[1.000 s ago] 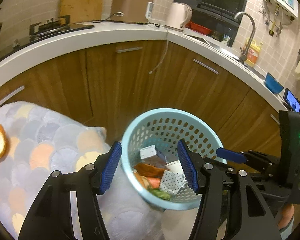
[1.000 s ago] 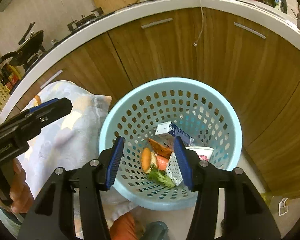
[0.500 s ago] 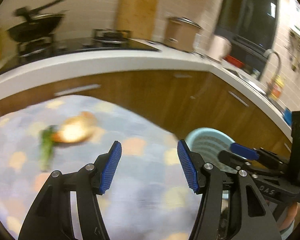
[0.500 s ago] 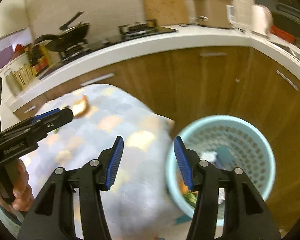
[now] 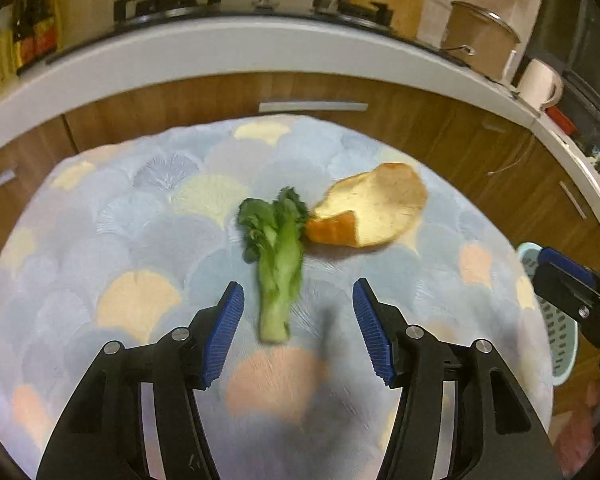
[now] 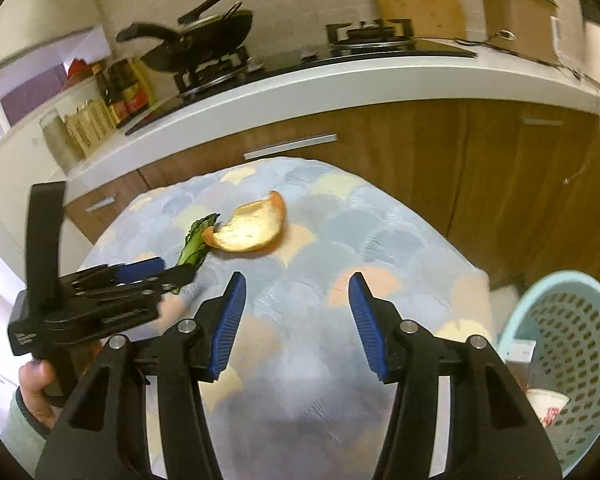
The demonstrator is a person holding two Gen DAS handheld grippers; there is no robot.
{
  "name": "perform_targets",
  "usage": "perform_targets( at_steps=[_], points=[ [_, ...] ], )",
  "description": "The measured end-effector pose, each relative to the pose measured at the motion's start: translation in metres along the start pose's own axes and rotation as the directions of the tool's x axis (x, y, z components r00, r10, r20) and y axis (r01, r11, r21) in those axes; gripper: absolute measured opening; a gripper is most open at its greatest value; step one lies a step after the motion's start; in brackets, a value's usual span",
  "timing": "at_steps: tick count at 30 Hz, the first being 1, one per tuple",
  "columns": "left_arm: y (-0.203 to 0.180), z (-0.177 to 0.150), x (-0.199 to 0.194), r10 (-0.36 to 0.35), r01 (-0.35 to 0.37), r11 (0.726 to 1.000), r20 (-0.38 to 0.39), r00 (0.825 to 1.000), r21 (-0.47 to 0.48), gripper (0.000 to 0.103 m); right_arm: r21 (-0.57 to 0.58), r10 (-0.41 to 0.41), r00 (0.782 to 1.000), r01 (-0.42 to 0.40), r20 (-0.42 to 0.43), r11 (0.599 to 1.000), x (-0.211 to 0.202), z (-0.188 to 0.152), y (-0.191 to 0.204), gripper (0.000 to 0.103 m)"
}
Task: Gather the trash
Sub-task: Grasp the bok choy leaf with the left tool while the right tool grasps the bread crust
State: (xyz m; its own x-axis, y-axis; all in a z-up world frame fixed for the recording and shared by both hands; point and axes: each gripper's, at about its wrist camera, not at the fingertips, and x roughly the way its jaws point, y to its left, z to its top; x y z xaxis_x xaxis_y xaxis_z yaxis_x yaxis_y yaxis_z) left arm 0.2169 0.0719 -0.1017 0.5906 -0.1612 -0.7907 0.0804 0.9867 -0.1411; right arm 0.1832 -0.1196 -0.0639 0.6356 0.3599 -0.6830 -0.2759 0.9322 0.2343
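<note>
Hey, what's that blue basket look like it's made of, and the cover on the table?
The basket looks like moulded plastic: pale blue, smooth, with regular punched holes in its wall. The table cover looks like soft woven fabric, matte, printed with pastel scallops; its faint wrinkles suggest cloth, though blur leaves that open.

Scallop-patterned tablecloth (image 5: 140, 240) bears green vegetable stalk (image 5: 278, 264) touching orange peel (image 5: 374, 208).
</note>
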Motion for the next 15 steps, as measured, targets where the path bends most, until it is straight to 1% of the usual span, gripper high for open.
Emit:
perform_targets(
  at_steps=[2,4,5,7,9,12,15],
  points=[
    [0.002,0.003,0.009,-0.007,0.007,1.0,-0.009,1.0,-0.005,0.048,-0.024,-0.004,1.0,0.004,-0.025,1.0,0.011,0.007,0.009,0.055],
    [0.003,0.004,0.012,0.018,-0.018,1.0,0.004,1.0,0.013,0.043,-0.045,-0.016,0.999,0.014,-0.04,0.999,0.019,0.008,0.014,0.056],
    [0.001,0.006,0.013,0.035,-0.035,0.999,0.007,0.999,0.026,0.042,-0.057,-0.022,0.999,0.02,-0.046,0.998,0.023,0.009,0.017,0.056],
    [0.002,0.007,0.016,0.054,-0.054,0.998,0.015,0.998,0.031,0.029,-0.079,-0.031,0.998,0.026,-0.059,0.997,0.033,0.011,0.022,0.057],
    [0.004,0.006,0.015,0.075,-0.076,0.996,0.03,0.997,0.035,0.02,-0.088,-0.039,0.997,0.032,-0.073,0.996,0.042,0.013,0.026,0.061],
    [0.012,0.004,0.009,0.035,-0.035,0.999,0.038,0.999,0.001,0.018,-0.106,-0.039,0.995,0.03,-0.087,0.994,0.055,0.015,0.034,0.066],
    [0.022,0.001,0.002,0.027,-0.025,0.999,0.052,0.998,-0.031,0.018,-0.131,-0.051,0.994,0.038,-0.094,0.991,0.07,0.018,0.043,0.071]
  ],
)
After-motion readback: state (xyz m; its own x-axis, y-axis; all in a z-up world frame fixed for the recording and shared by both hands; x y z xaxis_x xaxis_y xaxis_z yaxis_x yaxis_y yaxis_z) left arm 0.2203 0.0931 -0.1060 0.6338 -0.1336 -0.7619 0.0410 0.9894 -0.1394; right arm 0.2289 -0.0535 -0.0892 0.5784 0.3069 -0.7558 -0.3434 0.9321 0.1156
